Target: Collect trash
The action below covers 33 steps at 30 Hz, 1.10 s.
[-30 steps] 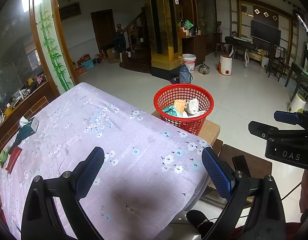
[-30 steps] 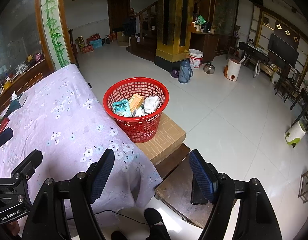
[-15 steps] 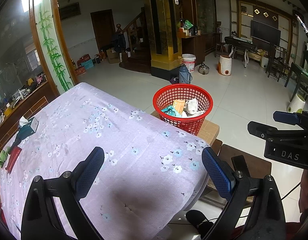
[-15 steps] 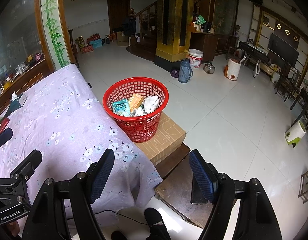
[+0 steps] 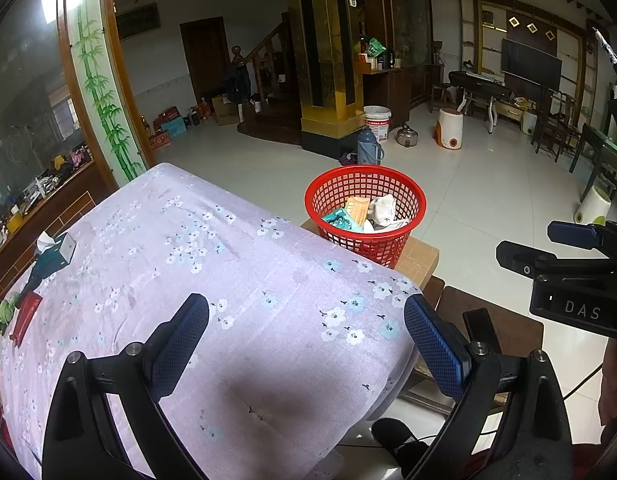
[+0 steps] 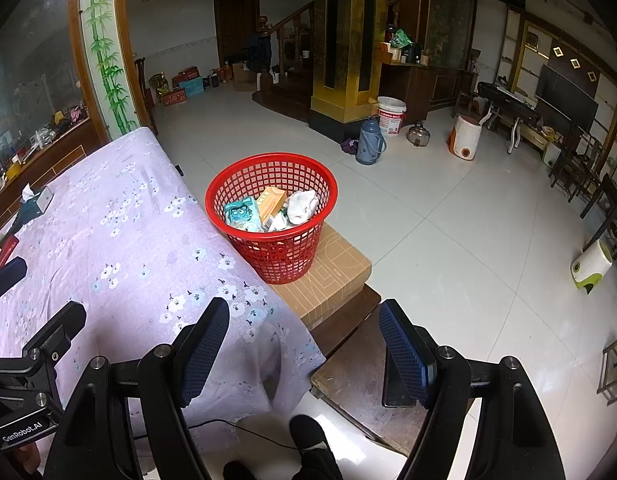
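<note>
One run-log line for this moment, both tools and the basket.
left tool: open, empty, over table | right tool: open, empty | red basket: on cardboard box, holds trash

A red plastic mesh basket [image 6: 271, 216] stood upright on a flat cardboard box [image 6: 332, 276], just beside the edge of the bench covered in a lilac flowered cloth [image 5: 188, 280]. Inside it lay the collected trash: a teal printed packet [image 6: 241, 213] on the left, an orange carton [image 6: 271, 204] leaning in the middle, and a crumpled white wad [image 6: 302, 206] on the right. The pile sat below the rim.
</note>
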Each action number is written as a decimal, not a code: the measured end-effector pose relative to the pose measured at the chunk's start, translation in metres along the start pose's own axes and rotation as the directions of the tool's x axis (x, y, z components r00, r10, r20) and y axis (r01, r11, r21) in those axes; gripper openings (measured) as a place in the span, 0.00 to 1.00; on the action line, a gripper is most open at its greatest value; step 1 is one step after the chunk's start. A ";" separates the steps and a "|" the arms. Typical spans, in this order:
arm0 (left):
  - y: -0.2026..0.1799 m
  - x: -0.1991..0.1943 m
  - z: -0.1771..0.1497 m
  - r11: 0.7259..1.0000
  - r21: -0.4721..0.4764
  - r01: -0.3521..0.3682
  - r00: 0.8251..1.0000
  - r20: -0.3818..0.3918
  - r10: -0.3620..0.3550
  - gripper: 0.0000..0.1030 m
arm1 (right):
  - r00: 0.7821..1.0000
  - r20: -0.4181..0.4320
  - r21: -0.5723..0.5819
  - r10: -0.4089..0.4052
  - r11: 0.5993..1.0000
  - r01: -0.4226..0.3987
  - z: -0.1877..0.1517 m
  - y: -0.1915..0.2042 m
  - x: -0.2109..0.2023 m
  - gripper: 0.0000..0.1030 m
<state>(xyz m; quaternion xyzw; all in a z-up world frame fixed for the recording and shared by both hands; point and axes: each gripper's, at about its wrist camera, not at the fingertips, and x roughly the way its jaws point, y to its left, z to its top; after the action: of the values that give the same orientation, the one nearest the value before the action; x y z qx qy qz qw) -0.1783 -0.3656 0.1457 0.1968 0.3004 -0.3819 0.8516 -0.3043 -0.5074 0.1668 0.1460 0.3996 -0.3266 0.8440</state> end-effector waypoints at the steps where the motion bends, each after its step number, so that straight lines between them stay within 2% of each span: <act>1: 0.001 0.000 0.000 1.000 -0.001 0.000 1.000 0.000 0.000 0.95 | 1.000 -0.001 0.000 0.000 1.000 0.000 0.000 0.000 0.000 0.78; 19: 0.004 0.002 -0.004 1.000 -0.022 -0.002 1.000 -0.017 0.002 0.95 | 1.000 -0.018 0.002 -0.002 1.000 0.002 -0.003 -0.001 0.002 0.79; 24: 0.023 0.001 -0.018 0.995 -0.086 -0.054 0.998 -0.045 0.050 0.95 | 0.999 -0.045 0.005 0.000 1.000 0.000 0.000 0.006 0.015 0.79; 28: 0.057 -0.001 -0.035 0.980 -0.165 -0.113 0.991 -0.084 0.101 0.95 | 0.996 -0.085 -0.048 0.032 0.998 -0.036 0.001 0.031 0.032 0.79; 31: 0.086 -0.009 -0.053 0.955 -0.240 -0.177 0.981 -0.116 0.153 0.95 | 0.993 -0.103 -0.118 0.065 0.990 -0.077 0.000 0.064 0.042 0.79; 33: 0.108 -0.020 -0.070 0.927 -0.296 -0.230 0.970 -0.140 0.196 0.94 | 0.989 -0.118 -0.166 0.091 0.980 -0.110 -0.001 0.088 0.049 0.79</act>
<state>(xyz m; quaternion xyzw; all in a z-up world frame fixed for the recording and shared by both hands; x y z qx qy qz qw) -0.1311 -0.2476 0.1180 0.1124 0.3789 -0.2238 0.8909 -0.2231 -0.4628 0.1276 0.1102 0.4642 -0.2391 0.8457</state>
